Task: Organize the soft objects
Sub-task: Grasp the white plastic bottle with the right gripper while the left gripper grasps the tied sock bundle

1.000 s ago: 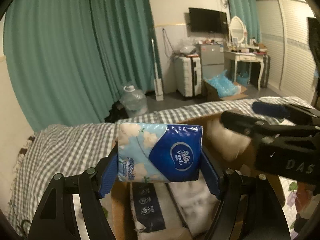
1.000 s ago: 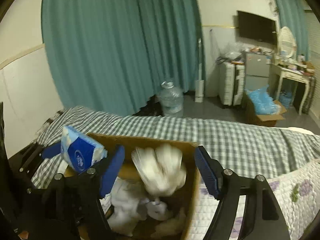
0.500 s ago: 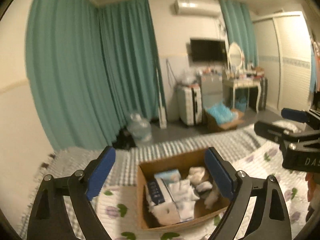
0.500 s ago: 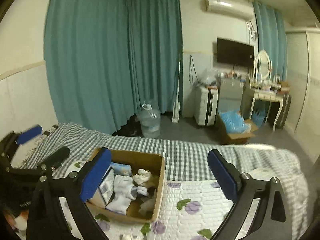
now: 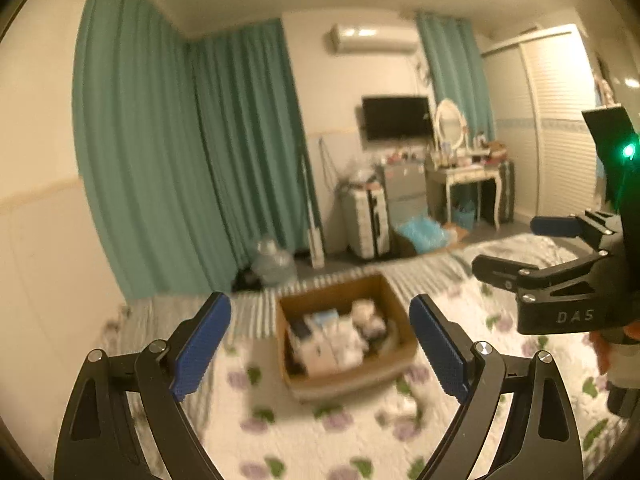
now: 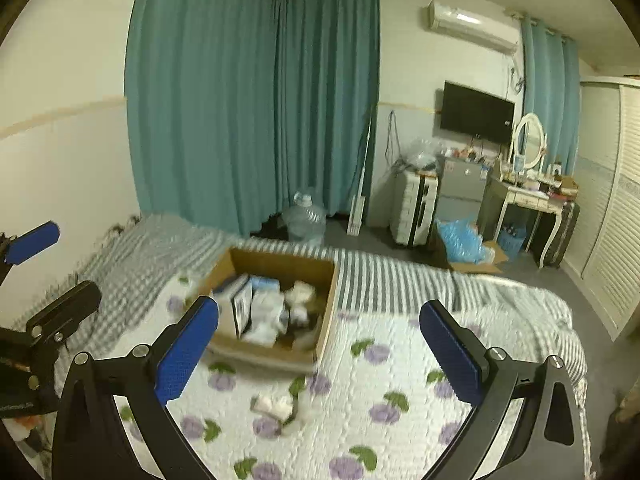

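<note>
A brown cardboard box (image 5: 380, 372) sits on the bed and holds tissue packs (image 5: 320, 320) and white soft items (image 5: 366, 314). It also shows in the right wrist view (image 6: 330, 292) with the packs (image 6: 262, 304) inside. A small white soft item (image 6: 276, 404) lies on the quilt in front of the box; it shows blurred in the left wrist view (image 5: 404, 406). My left gripper (image 5: 320, 352) is open and empty, well above and back from the box. My right gripper (image 6: 318, 352) is open and empty, likewise raised; it appears at the right of the left view (image 5: 520, 248).
The bed has a white quilt with purple flowers (image 6: 400, 360) and a grey checked blanket (image 6: 132, 256) behind the box. Beyond the bed are teal curtains (image 6: 256, 100), a water jug (image 6: 304, 220), a suitcase (image 6: 412, 212) and a dressing table (image 6: 528, 200).
The left gripper let go of the blue tissue pack, which now lies in the box. Both grippers opened wide and pulled up and back from the box.
</note>
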The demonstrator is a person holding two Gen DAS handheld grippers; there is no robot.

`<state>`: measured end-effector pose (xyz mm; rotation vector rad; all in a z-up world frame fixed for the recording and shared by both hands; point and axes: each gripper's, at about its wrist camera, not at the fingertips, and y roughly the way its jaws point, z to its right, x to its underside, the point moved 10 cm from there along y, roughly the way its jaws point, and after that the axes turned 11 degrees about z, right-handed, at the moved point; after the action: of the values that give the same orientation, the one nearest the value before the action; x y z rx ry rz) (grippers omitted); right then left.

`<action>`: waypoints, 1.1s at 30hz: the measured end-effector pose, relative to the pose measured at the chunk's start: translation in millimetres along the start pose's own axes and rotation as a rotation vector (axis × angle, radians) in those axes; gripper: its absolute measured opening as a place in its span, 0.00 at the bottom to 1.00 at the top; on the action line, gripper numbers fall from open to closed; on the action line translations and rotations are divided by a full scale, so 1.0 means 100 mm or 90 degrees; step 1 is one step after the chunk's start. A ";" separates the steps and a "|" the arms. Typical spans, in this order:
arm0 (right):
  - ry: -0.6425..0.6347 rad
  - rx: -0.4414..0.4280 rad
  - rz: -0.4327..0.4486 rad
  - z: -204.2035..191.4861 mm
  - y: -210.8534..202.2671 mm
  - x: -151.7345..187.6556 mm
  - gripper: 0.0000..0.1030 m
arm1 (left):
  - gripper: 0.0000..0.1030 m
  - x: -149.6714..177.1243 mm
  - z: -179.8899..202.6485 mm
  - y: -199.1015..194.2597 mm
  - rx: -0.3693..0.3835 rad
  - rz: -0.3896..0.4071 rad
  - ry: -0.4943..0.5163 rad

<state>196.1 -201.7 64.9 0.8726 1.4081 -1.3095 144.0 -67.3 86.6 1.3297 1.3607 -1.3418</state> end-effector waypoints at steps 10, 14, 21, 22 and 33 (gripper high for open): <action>0.008 -0.032 -0.136 0.01 0.84 1.36 0.96 | 0.89 1.30 0.14 0.51 -0.049 -0.152 -0.062; -0.012 -0.052 -0.204 0.00 1.19 1.89 0.77 | 0.89 1.70 0.20 0.74 -0.054 -0.194 -0.073; -0.043 -0.094 -0.298 -0.10 1.52 2.51 0.66 | 0.89 2.09 0.28 1.11 -0.048 -0.234 -0.081; -0.050 -0.097 -0.308 -0.12 1.55 2.56 0.64 | 0.89 2.12 0.28 1.14 -0.054 -0.236 -0.073; -0.018 -0.122 -0.311 -0.11 1.43 2.56 0.28 | 0.89 2.46 0.31 1.23 -0.050 -0.294 -0.099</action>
<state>263.8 -197.9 -220.6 0.3891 1.7591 -1.5013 226.8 -75.9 -176.7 0.8641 1.6532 -1.6340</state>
